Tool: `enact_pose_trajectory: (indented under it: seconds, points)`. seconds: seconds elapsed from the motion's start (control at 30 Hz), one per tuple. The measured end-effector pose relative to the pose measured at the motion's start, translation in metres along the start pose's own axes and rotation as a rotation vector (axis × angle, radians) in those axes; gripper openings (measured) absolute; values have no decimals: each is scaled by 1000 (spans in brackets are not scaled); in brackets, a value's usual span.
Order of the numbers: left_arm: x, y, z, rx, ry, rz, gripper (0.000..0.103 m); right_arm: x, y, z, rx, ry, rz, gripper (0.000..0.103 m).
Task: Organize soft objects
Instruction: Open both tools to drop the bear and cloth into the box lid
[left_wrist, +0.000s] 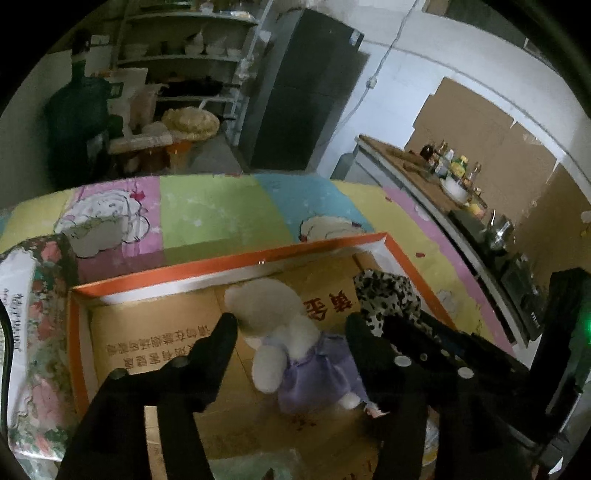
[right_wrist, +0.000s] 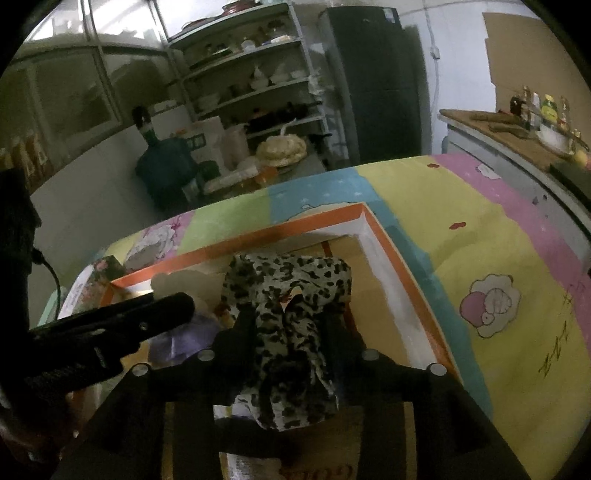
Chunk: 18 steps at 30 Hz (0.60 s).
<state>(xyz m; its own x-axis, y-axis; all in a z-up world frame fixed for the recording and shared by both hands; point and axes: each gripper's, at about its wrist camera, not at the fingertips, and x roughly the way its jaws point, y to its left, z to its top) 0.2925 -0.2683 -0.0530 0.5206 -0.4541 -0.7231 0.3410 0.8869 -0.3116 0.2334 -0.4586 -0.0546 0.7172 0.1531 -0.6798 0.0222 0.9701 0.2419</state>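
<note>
A shallow cardboard box with an orange rim (left_wrist: 236, 258) (right_wrist: 402, 266) lies on a colourful cartoon sheet. A white plush toy in a purple dress (left_wrist: 291, 343) lies inside it. My left gripper (left_wrist: 291, 325) is open just above the toy, fingers either side of it. My right gripper (right_wrist: 291, 325) is shut on a leopard-print soft cloth (right_wrist: 291, 295) and holds it over the box's right part; the cloth (left_wrist: 388, 295) and the right gripper (left_wrist: 424, 332) also show in the left wrist view. The left gripper's finger (right_wrist: 147, 314) crosses the right wrist view at left.
A floral-patterned package (left_wrist: 33, 325) lies left of the box. The sheet (right_wrist: 498, 258) spreads right of the box. A counter with bottles and a bowl (left_wrist: 454, 177) runs along the right. Shelves (right_wrist: 251, 81), a water jug (right_wrist: 162, 170) and a dark fridge (right_wrist: 376, 81) stand behind.
</note>
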Motion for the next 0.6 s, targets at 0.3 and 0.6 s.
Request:
enact_pose_trajectory:
  seconds: [0.3, 0.6]
  points:
    - [-46, -9, 0, 18, -140, -23, 78, -25, 1, 0, 11, -53, 10, 60]
    - [-110, -10, -8, 75, -299, -34, 78, -74, 26, -14, -20, -181, -31, 61]
